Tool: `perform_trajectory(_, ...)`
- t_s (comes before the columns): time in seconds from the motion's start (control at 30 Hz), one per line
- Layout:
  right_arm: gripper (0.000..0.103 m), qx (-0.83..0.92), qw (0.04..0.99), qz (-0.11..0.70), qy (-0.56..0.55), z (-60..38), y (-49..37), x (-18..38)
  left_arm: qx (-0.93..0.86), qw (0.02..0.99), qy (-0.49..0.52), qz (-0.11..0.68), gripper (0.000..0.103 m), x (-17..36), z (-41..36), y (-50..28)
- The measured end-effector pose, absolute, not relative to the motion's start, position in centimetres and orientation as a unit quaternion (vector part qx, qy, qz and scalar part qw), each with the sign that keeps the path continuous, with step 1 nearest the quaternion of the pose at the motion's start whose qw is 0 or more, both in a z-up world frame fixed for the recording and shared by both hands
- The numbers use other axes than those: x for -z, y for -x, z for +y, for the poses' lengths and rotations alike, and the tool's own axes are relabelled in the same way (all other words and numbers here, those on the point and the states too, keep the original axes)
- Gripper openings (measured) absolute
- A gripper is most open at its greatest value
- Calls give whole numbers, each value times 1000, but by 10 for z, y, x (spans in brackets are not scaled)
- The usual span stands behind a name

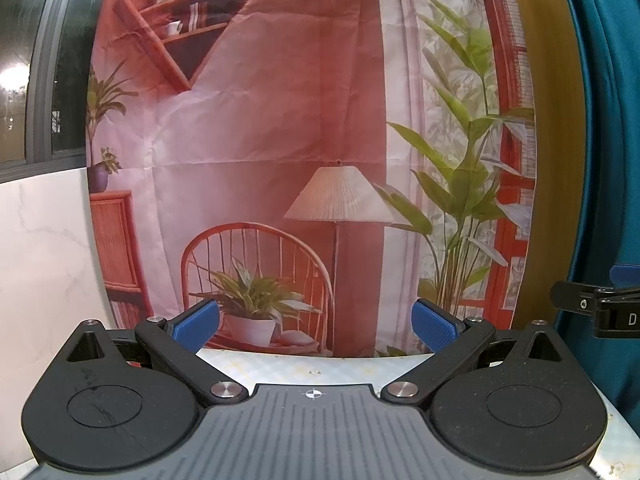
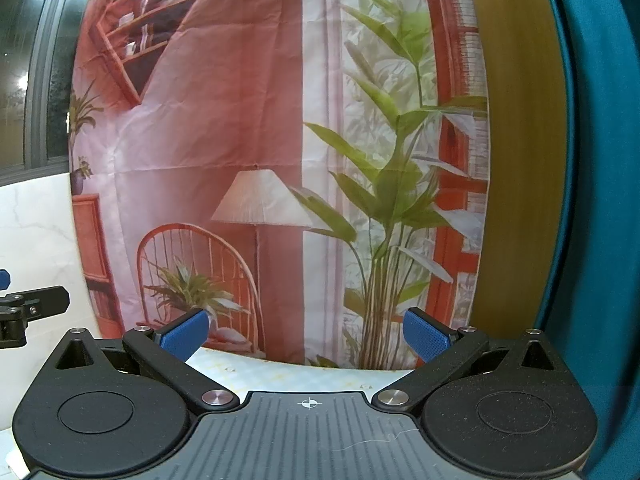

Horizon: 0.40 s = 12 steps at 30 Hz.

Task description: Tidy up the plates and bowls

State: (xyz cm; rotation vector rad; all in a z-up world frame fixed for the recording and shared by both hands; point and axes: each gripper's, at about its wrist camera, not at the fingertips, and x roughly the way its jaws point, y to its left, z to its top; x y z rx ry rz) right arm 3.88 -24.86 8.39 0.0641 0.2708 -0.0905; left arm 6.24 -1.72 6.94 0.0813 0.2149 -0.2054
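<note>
Searching for plates and bowls that neither camera shows

Looking forward along both claws, no plate and no bowl is visible in either view, so the direction from claw to dish, its long axis, and which hand is nearer cannot be told. The dishes are probably below or behind what the cameras see; this is only a judgement.

The left claw (image 1: 316, 326) is wide open, its blue pads (image 1: 196, 324) far apart, and it holds nothing. The right claw (image 2: 306, 334) is also wide open and empty. Both are held level, side by side: the right one shows at the right edge of the left view, and the left one at the left edge of the right view.

Under the claws only a narrow strip of the bench (image 1: 320, 366) shows, pale with a faint checked pattern, and it seems bare there. Directly behind it hangs a printed backdrop (image 1: 260, 120) with a painted chair, lamp and plants. To the left are a marble-like wall panel (image 1: 44, 248) and a dark window (image 1: 24, 60); to the right, a teal curtain (image 1: 608, 120).

The next move probably needs both claws tilted downward to find the dishes.
</note>
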Motion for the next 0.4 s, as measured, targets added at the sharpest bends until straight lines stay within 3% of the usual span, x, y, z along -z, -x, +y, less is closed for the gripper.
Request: perform_trajectory(0.4,103,47,989,138,-36,-247,-39,-80,107,988,-39,105,103,-67,-16,-62)
